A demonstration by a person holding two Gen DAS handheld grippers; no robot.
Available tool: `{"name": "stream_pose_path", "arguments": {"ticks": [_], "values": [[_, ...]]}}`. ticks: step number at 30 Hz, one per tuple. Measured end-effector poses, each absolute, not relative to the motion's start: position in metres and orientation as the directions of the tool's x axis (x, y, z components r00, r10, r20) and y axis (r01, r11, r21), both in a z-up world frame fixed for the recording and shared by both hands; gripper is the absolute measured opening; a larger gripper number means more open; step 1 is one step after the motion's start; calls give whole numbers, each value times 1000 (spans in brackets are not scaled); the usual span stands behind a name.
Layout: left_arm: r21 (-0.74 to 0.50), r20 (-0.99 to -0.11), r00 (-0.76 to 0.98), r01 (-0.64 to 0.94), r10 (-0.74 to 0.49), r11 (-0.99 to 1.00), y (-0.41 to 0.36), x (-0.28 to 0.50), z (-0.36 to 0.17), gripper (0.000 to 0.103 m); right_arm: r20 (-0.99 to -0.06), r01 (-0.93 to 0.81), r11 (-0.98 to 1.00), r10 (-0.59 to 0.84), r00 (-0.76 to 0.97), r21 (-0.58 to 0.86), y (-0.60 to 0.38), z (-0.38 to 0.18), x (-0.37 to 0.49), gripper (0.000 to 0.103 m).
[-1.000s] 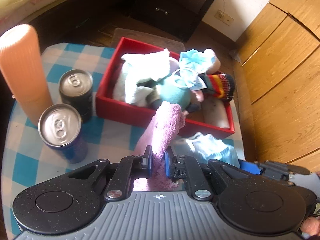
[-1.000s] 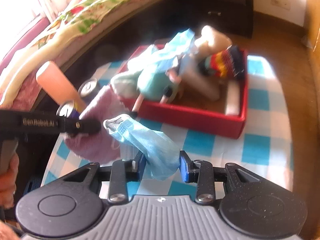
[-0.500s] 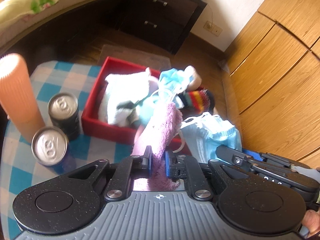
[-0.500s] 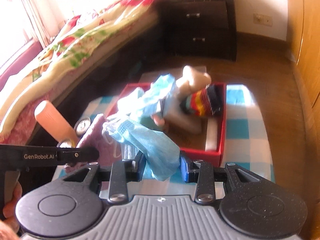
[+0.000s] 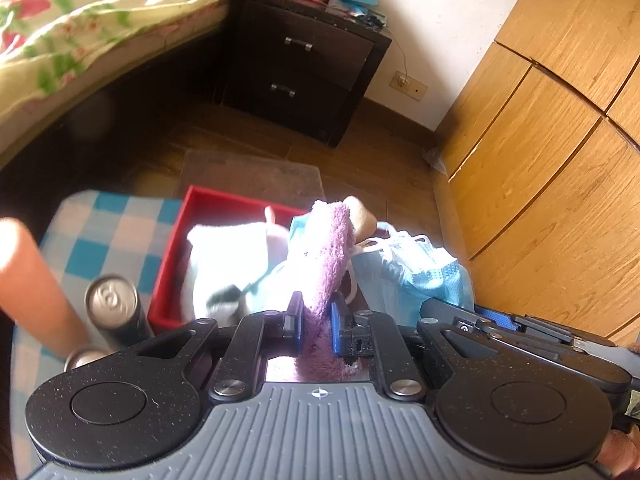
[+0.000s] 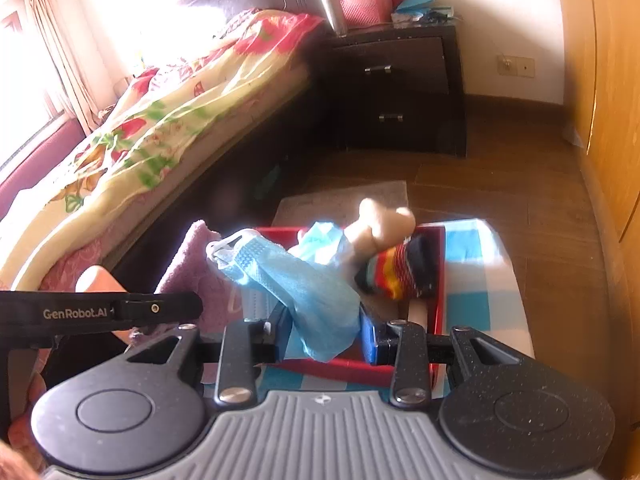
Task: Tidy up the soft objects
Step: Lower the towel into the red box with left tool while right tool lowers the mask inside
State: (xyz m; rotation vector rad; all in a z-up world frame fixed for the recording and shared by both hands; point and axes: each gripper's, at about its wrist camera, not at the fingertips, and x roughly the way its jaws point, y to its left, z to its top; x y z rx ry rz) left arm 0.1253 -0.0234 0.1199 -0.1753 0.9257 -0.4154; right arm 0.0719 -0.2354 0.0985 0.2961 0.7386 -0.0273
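Observation:
My left gripper (image 5: 315, 322) is shut on a purple fuzzy cloth (image 5: 328, 248) and holds it up above the near side of the red box (image 5: 166, 276). My right gripper (image 6: 324, 338) is shut on a light blue face mask (image 6: 304, 280), also raised in front of the red box (image 6: 438, 292). The mask shows in the left wrist view (image 5: 416, 268) and the purple cloth in the right wrist view (image 6: 188, 268). The box holds a white towel (image 5: 224, 256), a striped sock (image 6: 400, 272), a cream soft toy (image 6: 380, 224) and another blue mask (image 6: 324, 240).
The box sits on a blue and white checked tablecloth (image 5: 100, 236). An orange cylinder (image 5: 32, 288) and two drink cans (image 5: 116, 308) stand left of the box. A bed (image 6: 160, 120), a dark nightstand (image 5: 304, 72) and wooden wardrobe doors (image 5: 540, 140) surround the table.
Both grippers have risen and tilted up with their cloths, so the table and box look smaller and lower. The mask and purple cloth stay gripped.

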Motion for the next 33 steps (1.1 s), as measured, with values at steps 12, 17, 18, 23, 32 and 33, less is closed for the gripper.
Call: {"name": "stream_pose_path", "arguments": {"ticks": [12, 17, 18, 23, 32, 33], "values": [[-272, -726, 569, 279, -386, 921, -39, 164, 137, 11, -649, 164, 950, 50, 760, 266, -255, 106, 105, 13], [-240, -715, 599, 276, -362, 931, -44, 179, 141, 13, -639, 169, 954, 29, 769, 247, -255, 107, 121, 14], [-239, -716, 598, 276, -361, 931, -46, 182, 139, 13, -638, 169, 954, 28, 769, 246, -256, 106, 124, 14], [-245, -732, 577, 274, -363, 930, -56, 197, 116, 14, -666, 174, 953, 37, 745, 247, -259, 91, 140, 14], [-248, -799, 495, 245, -341, 937, -66, 210, 57, 19, -758, 199, 964, 4, 652, 175, -259, 47, 159, 15], [-258, -803, 485, 239, -345, 936, -66, 211, 53, 20, -771, 195, 968, 0, 637, 161, -258, 42, 161, 15]]}}
